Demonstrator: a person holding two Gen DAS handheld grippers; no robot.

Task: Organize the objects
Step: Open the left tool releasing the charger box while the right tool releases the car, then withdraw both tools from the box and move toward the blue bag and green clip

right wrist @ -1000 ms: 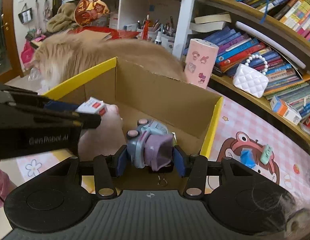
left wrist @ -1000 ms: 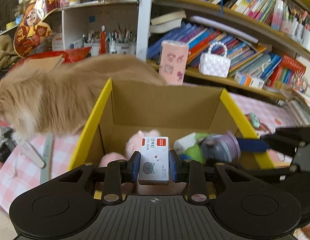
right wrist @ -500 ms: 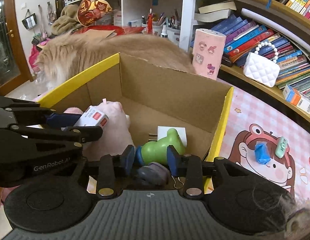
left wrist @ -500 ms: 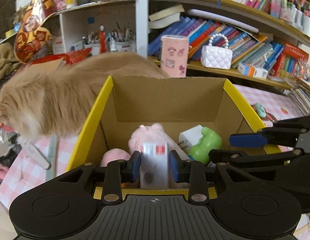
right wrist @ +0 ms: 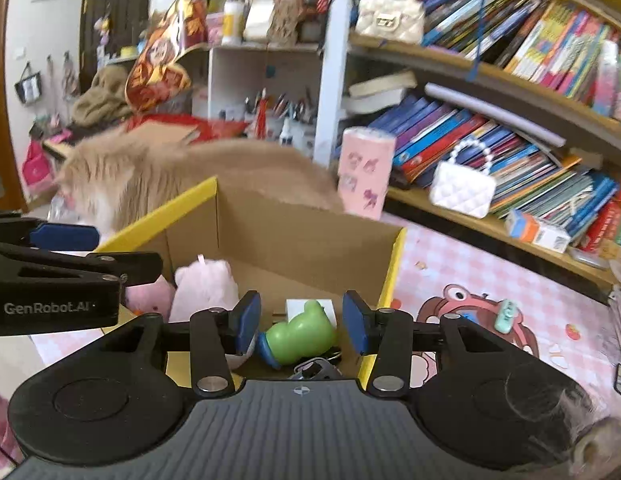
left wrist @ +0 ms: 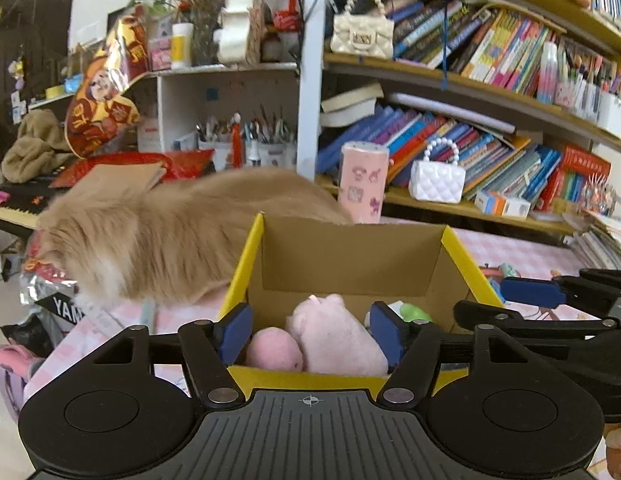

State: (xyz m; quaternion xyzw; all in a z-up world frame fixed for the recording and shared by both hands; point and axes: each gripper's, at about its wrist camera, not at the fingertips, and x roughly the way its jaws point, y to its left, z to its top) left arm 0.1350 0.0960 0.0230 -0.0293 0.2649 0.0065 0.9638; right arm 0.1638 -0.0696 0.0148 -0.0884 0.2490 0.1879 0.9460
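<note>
Toys fill the yellow-edged cardboard box [left wrist: 350, 256] just beyond both grippers: the left gripper [left wrist: 310, 330] has its jaws opening with nothing gripped, a pink plush [left wrist: 334, 336] lying below the gap. The right gripper [right wrist: 300, 322] is opening too, empty, above a green toy [right wrist: 300, 334]. Behind the box stands a fluffy ginger cat [left wrist: 158, 240], then bookshelves [left wrist: 470, 76].
</note>
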